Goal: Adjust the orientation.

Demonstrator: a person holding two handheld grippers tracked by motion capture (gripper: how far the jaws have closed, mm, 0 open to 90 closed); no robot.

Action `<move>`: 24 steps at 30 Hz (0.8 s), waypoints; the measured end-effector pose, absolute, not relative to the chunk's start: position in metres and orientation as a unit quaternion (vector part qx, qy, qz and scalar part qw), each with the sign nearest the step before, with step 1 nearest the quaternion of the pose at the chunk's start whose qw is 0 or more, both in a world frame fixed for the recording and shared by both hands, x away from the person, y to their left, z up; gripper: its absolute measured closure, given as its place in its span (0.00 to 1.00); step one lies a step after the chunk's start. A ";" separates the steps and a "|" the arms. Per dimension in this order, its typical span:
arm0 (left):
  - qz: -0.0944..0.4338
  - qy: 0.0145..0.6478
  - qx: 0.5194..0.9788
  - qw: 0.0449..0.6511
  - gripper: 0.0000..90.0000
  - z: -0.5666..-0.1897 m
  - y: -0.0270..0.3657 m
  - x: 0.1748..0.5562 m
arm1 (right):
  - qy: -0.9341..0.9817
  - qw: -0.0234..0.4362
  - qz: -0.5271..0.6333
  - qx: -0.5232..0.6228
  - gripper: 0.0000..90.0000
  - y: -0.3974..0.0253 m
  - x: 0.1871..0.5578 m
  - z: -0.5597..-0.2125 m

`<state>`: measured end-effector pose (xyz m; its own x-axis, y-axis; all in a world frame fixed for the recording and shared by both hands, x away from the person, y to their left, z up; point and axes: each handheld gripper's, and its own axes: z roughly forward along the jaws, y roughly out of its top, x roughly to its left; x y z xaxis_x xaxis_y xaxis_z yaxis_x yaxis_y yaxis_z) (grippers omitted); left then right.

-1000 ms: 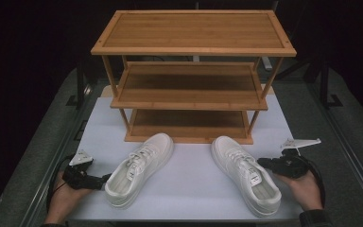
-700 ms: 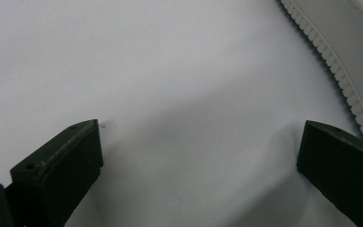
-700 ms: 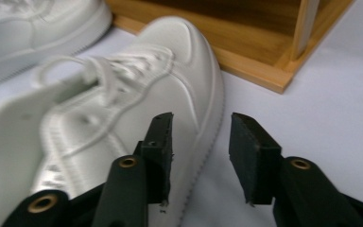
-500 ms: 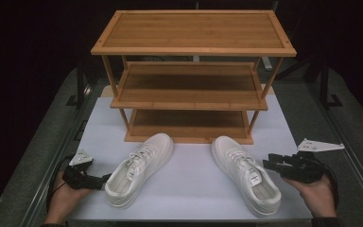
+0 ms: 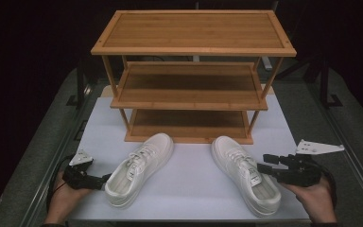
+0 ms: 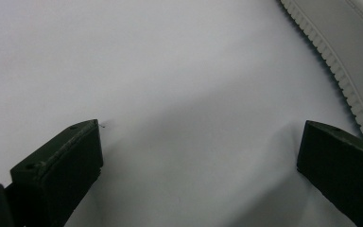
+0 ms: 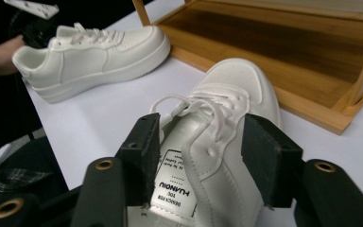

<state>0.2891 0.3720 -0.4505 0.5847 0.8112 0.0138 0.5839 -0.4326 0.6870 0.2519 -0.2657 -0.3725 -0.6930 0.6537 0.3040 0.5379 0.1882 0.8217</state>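
Two white sneakers lie on the white tabletop (image 5: 189, 189) in front of a three-tier wooden shoe rack (image 5: 189, 87). My left gripper (image 5: 103, 180) rests low beside the heel of the left sneaker (image 5: 139, 170). In the left gripper view, the left gripper (image 6: 198, 161) is open over bare table, with the sneaker's ribbed sole (image 6: 340, 52) at the upper right. My right gripper (image 5: 263, 163) points at the right sneaker (image 5: 246, 175). In the right gripper view, the right gripper (image 7: 201, 142) is open, its jaws on either side of the right sneaker's (image 7: 236, 80) tongue and laces.
The rack's bottom shelf (image 7: 283, 42) lies just beyond the right sneaker's toe. The left sneaker (image 7: 94, 56) and the other hand (image 7: 0, 54) show at the far left of the right gripper view. Dark floor rails run along both table sides.
My right hand has drifted slightly right and down while turning, its grey plate swinging outward; the jaw tips stay at the right sneaker's tongue. The left gripper has barely moved.
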 end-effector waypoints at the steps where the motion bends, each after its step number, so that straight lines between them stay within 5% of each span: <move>1: 0.174 0.421 0.828 0.326 0.00 -0.451 0.372 0.289 | 0.773 0.060 0.500 0.386 0.50 -0.262 0.254 -0.376; 8: 0.174 0.421 0.828 0.326 0.00 -0.451 0.372 0.289 | 0.792 0.059 0.466 0.390 0.50 -0.252 0.260 -0.389; 12: 0.175 0.421 0.828 0.326 0.00 -0.451 0.372 0.289 | 0.796 0.070 0.455 0.393 0.60 -0.253 0.261 -0.392; 13: 0.175 0.421 0.828 0.326 0.00 -0.451 0.372 0.289 | 0.793 0.076 0.465 0.386 0.76 -0.256 0.259 -0.390; 15: 0.175 0.421 0.828 0.326 0.00 -0.451 0.372 0.289 | 0.792 0.084 0.468 0.384 0.87 -0.258 0.258 -0.388; 24: 0.175 0.421 0.828 0.327 0.00 -0.451 0.372 0.289 | 0.788 0.087 0.476 0.382 0.93 -0.257 0.258 -0.385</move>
<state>0.2892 0.3719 -0.4507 0.5842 0.8115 0.0140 0.5835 -0.4319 0.6878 0.2577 -0.2569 -0.3851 -0.6933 0.6840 0.2269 0.5191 0.2557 0.8156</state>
